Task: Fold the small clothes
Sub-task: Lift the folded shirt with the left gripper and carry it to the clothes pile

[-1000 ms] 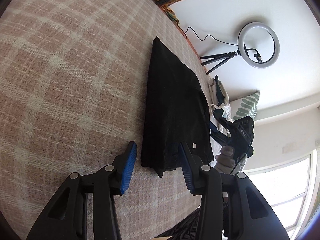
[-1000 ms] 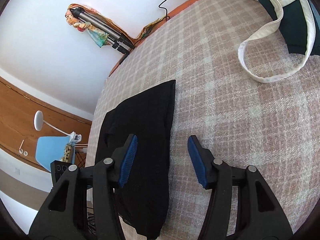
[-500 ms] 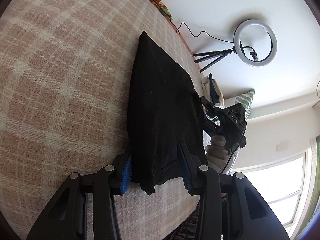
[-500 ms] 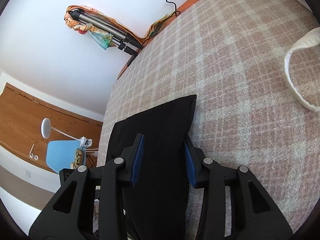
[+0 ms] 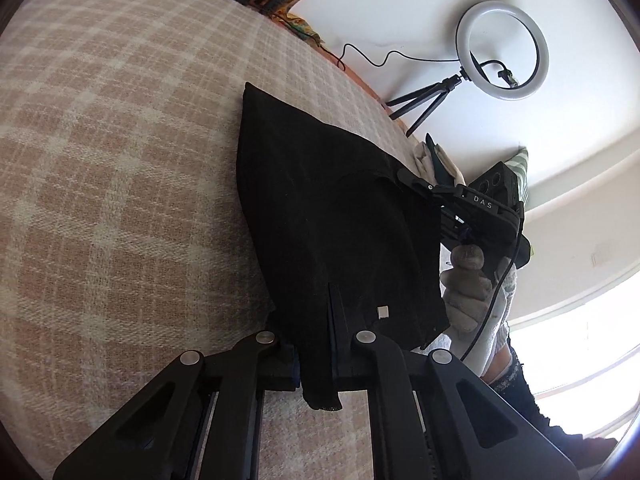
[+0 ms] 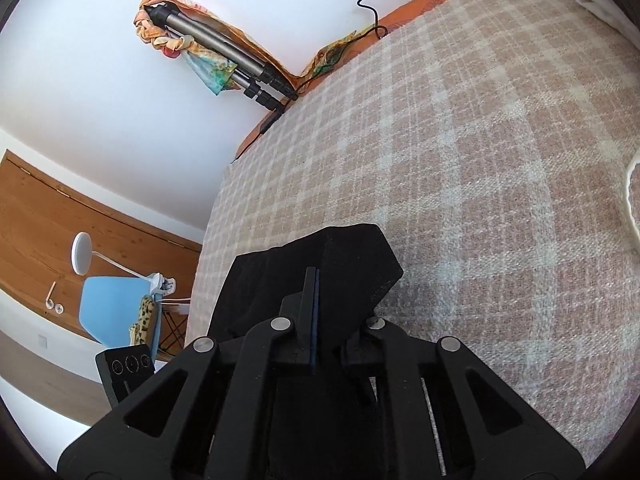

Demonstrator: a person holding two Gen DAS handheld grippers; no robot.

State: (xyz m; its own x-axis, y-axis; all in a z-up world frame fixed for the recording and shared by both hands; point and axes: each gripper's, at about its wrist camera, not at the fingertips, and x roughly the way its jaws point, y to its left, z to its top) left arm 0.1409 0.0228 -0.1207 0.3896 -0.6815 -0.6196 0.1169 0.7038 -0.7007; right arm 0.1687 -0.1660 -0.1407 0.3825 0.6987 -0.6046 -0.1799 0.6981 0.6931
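A black folded garment (image 5: 328,216) lies on the pink plaid bed cover (image 5: 120,160). My left gripper (image 5: 330,312) is shut on its near end, and cloth hangs over the fingers. My right gripper (image 6: 316,300) is shut on the garment's other end (image 6: 352,264) and lifts it off the cover. The right gripper also shows in the left wrist view (image 5: 472,208), held by a gloved hand at the garment's right edge. The garment's far corner still rests on the cover.
A ring light on a tripod (image 5: 500,52) stands by the wall beyond the bed. A folded tripod wrapped in cloth (image 6: 224,56) leans on the wall. A white strap (image 6: 632,200) lies at the right. A blue chair (image 6: 108,308) stands beside the bed.
Both grippers moved onto the garment's ends and closed on them. The ends now rise off the cover and the cloth bunches between the grippers.
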